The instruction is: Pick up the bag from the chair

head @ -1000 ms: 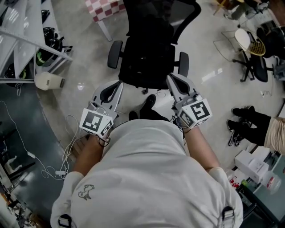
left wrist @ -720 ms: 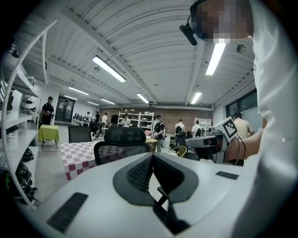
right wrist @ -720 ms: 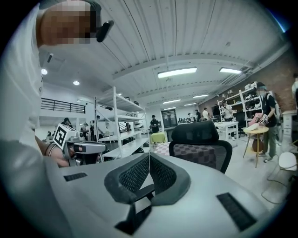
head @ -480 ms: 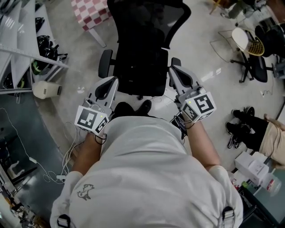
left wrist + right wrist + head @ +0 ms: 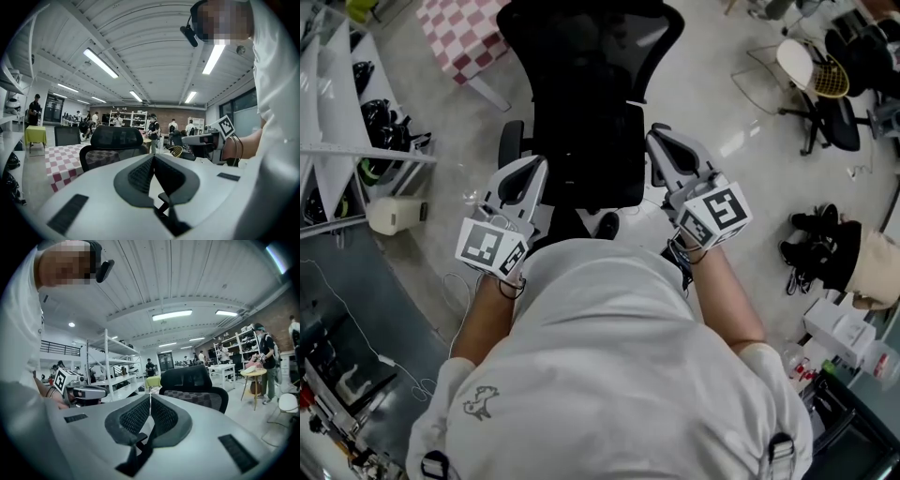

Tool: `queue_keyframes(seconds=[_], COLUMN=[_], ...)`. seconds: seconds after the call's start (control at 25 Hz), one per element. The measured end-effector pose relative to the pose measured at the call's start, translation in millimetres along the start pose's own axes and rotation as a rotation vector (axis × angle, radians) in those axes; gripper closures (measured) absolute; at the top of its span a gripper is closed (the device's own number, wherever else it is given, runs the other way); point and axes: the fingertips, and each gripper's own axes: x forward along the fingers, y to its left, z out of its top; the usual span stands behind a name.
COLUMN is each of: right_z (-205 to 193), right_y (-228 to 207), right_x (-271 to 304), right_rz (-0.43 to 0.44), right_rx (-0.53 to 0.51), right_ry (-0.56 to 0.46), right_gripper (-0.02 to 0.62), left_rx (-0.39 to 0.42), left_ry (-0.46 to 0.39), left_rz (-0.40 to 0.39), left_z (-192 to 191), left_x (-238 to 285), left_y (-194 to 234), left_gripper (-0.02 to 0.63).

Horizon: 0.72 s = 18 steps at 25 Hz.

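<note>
**Chair.** The black office chair [image 5: 581, 103] stands directly ahead of the person, with its backrest on the far side and its seat on the near side. The seat reads as one dark mass in the head view. In both gripper views only the upper backrest shows above the gripper bodies, and the seat is hidden.

**Grippers.** The left gripper [image 5: 534, 167] sits at the near left edge of the chair seat, beside the left armrest. The right gripper [image 5: 658, 141] sits at the near right edge, beside the right armrest. Both point across the chair and are roughly level. Each gripper's jaws are together at the tips, with nothing between the pads. Neither gripper touches the chair as far as the views show.

**Bag.** The bag cannot be told apart from the chair in any view. If it is dark and lies on the seat, it merges with the upholstery. By the task it belongs on the chair, which would place it ahead of and between the two grippers, below their line of pointing.

**Progress.** Judged from this layout, the approach to the chair is essentially complete and the grasp has not begun. Steps left:
1. Locate the bag on the seat.
2. Open the jaws.
3. Lower a gripper to a handle or fold.
4. Clamp.
5. Lift the bag clear of the chair.
</note>
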Motion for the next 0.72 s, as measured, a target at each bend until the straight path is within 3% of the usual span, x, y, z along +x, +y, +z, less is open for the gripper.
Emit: queue_keyframes(seconds=[0.48, 0.72], right_z=[-13, -30], right_y=[-11, -19], right_x=[84, 133], right_rz=[0.033, 0.058], right_rx=[0.069, 0.145], right_ry=[0.034, 0.056], right_gripper=[0.561, 0.557], left_rx=[0.002, -0.071], left_ry=[0.056, 0.062], left_rz=[-0.117, -0.144], left_z=[-8, -14], left_x=[57, 73], left_y=[68, 106], left_gripper=[0.595, 0.595])
